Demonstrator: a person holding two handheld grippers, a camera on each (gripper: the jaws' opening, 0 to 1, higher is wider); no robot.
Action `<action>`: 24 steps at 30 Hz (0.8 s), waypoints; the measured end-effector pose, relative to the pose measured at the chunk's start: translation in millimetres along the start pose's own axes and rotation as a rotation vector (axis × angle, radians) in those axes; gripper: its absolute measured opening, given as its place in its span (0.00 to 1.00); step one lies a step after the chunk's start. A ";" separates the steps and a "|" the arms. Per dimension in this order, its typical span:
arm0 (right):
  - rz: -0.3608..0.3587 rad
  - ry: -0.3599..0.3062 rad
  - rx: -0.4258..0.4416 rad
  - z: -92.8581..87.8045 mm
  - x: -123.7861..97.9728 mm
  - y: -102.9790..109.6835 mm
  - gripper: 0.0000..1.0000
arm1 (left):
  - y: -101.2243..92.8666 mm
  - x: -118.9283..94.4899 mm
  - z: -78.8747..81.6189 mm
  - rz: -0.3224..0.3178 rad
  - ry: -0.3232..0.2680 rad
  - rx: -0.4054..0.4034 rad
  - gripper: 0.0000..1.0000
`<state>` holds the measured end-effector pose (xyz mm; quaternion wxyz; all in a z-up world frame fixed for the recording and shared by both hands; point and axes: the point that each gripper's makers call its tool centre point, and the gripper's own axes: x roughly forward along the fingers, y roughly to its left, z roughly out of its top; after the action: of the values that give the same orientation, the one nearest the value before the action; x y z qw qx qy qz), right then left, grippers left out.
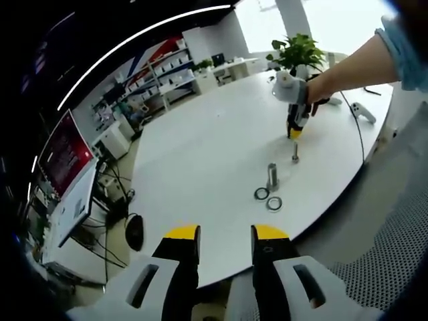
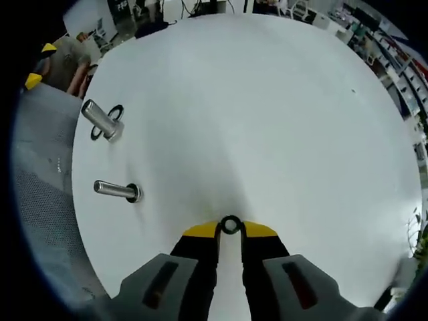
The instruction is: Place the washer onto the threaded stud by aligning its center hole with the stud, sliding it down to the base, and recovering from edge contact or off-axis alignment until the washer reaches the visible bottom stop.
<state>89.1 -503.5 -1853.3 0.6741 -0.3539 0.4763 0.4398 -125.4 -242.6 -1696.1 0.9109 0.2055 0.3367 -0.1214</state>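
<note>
In the right gripper view a small dark washer (image 2: 231,225) is pinched edge-on between the yellow tips of my right gripper (image 2: 230,230), above the white table. The thin threaded stud (image 2: 115,190) stands on its base off to the left, well apart from the washer. In the left gripper view the same stud (image 1: 295,152) stands just below the right gripper (image 1: 294,132), which a person's hand holds. My left gripper (image 1: 226,234) hangs open and empty off the table's near edge.
A thicker metal cylinder (image 1: 272,176) stands on the round white table (image 1: 200,147) with two loose rings (image 1: 261,194) (image 1: 274,203) beside it. A potted plant (image 1: 297,50) and a white controller (image 1: 363,112) sit at the far side. Shelves and a screen line the room's left.
</note>
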 end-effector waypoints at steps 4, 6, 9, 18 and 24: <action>-0.014 0.053 -0.019 1.6 0.1 2.8 0.14 | -1.5 1.2 -2.1 -0.002 0.016 0.017 0.28; -0.017 0.067 -0.015 2.4 1.2 1.7 0.14 | -1.6 0.8 -2.0 -0.003 0.015 0.012 0.29; -0.028 0.072 -0.002 2.0 1.6 0.4 0.14 | -0.9 0.8 -1.7 -0.002 0.014 0.013 0.29; -0.094 0.025 0.045 -2.3 1.1 2.7 0.14 | -2.6 1.2 -1.3 -0.009 0.012 0.023 0.29; -0.043 0.039 0.048 -9.6 0.6 20.5 0.14 | -2.2 0.3 0.1 -0.005 0.002 0.023 0.29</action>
<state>67.0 -504.5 -1857.8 0.6823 -0.3565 0.4920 0.4067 -125.9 -244.6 -1696.9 0.9078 0.2150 0.3368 -0.1273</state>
